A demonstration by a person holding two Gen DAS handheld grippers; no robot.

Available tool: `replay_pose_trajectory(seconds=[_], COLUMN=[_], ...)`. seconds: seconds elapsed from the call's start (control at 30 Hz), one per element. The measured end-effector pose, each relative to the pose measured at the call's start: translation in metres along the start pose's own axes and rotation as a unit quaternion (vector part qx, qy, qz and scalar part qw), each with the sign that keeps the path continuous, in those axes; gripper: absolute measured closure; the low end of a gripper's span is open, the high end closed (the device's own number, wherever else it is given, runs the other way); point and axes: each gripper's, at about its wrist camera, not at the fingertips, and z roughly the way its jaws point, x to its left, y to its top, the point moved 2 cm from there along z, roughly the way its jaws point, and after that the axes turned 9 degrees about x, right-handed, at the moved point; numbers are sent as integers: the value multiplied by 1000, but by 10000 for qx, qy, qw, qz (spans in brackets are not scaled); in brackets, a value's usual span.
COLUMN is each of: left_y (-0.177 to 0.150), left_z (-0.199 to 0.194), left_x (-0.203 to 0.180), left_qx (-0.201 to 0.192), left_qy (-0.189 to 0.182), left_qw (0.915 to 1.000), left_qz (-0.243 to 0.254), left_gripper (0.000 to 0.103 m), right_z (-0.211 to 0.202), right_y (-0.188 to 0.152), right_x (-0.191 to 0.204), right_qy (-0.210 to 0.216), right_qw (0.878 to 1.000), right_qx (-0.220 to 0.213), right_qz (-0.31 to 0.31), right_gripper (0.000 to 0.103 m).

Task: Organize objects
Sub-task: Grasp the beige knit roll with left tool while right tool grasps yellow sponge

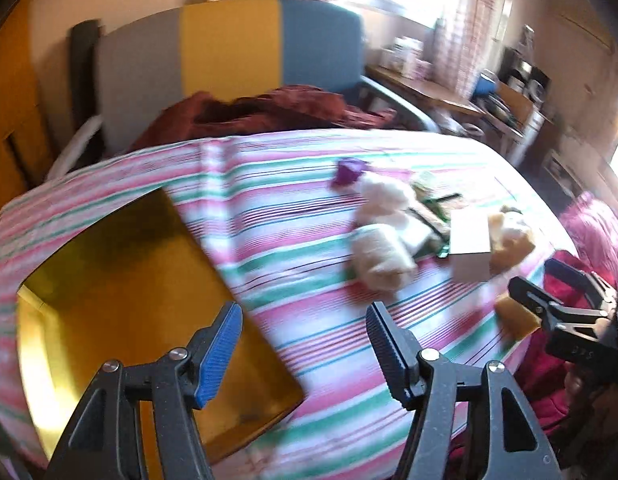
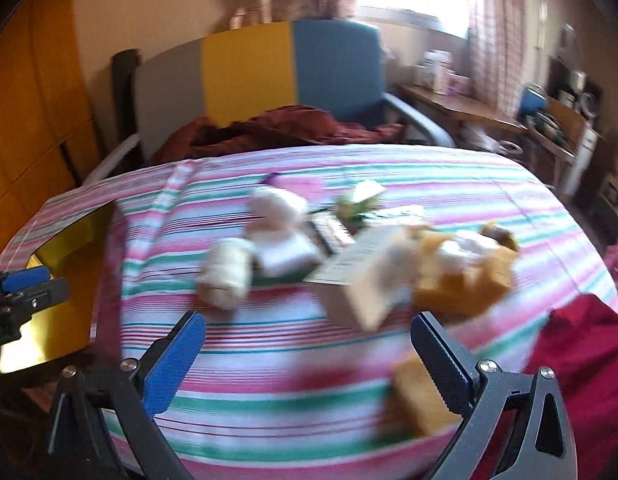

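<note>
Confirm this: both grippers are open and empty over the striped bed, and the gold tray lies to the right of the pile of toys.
Not quite. The gold tray lies left of the pile of toys, as the left wrist view shows. The rest holds: left gripper and right gripper are open, empty.

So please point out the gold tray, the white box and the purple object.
gold tray [image 1: 121, 280], left wrist view, bare floor.
white box [image 1: 470, 236], left wrist view, top face.
purple object [image 1: 347, 171], left wrist view, its middle.
</note>
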Motion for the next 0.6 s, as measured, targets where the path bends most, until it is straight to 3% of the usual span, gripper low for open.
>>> replay_pose_trajectory(seconds=[0.1,0.27,0.53,0.6], left_y=[17,37,54,57], left_z=[24,66,96,101], left_x=[-17,-29,-38,-40], left_qx=[203,653,719,687], left_qy=[-307,-485,-838,-791], left_qw=[9993,9967,9938,9944], left_qz=[89,-70,-125,-103], left_gripper=[37,37,27,26], right_z=[-3,3,36,41], right_y=[-2,-15,-30,-31], right_x=[-29,-61,-87,-87], right_qy=[-91,-186,-143,-125], right_qw=[9996,9984,9924,9917], right_qx=[92,466,1122,1190], right_qz=[256,257,480,464], right_gripper=[0,0,1,7])
